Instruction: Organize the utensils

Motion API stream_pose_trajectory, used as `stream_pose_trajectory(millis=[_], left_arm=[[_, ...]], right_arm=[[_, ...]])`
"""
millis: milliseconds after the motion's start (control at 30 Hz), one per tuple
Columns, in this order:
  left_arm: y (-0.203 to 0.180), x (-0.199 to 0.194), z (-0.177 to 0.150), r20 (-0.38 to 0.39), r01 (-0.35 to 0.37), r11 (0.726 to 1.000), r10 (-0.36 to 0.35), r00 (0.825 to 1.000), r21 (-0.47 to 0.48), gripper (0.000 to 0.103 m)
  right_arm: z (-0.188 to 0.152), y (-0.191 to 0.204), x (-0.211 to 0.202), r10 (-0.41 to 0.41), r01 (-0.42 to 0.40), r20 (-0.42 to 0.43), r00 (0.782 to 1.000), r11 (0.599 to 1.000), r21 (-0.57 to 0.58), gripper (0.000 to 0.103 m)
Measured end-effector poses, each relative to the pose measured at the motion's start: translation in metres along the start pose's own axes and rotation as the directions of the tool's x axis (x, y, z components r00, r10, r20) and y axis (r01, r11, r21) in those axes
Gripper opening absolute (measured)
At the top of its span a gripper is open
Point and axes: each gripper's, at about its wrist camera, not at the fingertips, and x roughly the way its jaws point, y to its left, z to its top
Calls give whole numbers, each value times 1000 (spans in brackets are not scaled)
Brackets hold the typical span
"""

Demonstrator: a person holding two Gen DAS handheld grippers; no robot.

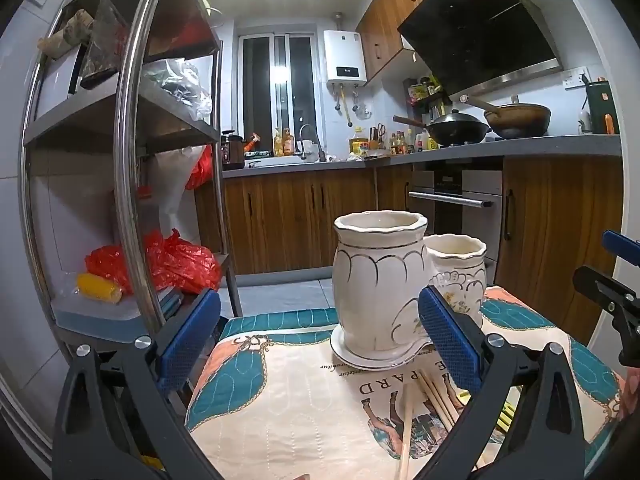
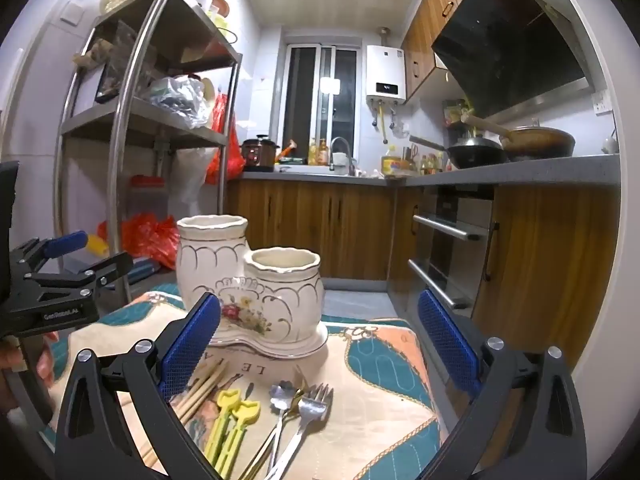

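Observation:
A white ceramic utensil holder (image 1: 380, 280) (image 2: 248, 284) with a tall cup and a short cup stands on a patterned cloth (image 1: 288, 404) (image 2: 384, 420); both cups look empty. Wooden chopsticks (image 1: 438, 400) (image 2: 202, 388) lie in front of it. In the right wrist view, yellow-green plastic picks (image 2: 230, 424), a flower-ended spoon (image 2: 280, 396) and a metal fork (image 2: 314, 404) lie beside them. My left gripper (image 1: 316, 344) is open and empty, just short of the holder. My right gripper (image 2: 316, 344) is open and empty above the utensils.
A metal shelf rack (image 1: 132, 160) (image 2: 120, 140) with red bags stands at the left. Kitchen counter (image 1: 440, 152), woks and an oven (image 2: 444, 240) are at the right. The other gripper shows at each view's edge, the right one (image 1: 612, 280) and the left one (image 2: 60, 276).

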Motion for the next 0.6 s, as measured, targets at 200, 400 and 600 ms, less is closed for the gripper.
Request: stream_pose_trajectory(millis=[200,400,600], left_arm=[[0,-3,0,12,0,1000,0,1000,6,98],[3,-5,-1,14,1,1000,-1,1000,3,98],[-2,-5,1,12,0,1000,0,1000,7,98]], right_arm=[[1,1,0,1,-1,-1,1000,1000,-4,98],[2,1,0,1,-1,-3,1000,1000,-3,98],[2,1,0,1,-1,-3,1000,1000,-4,98]])
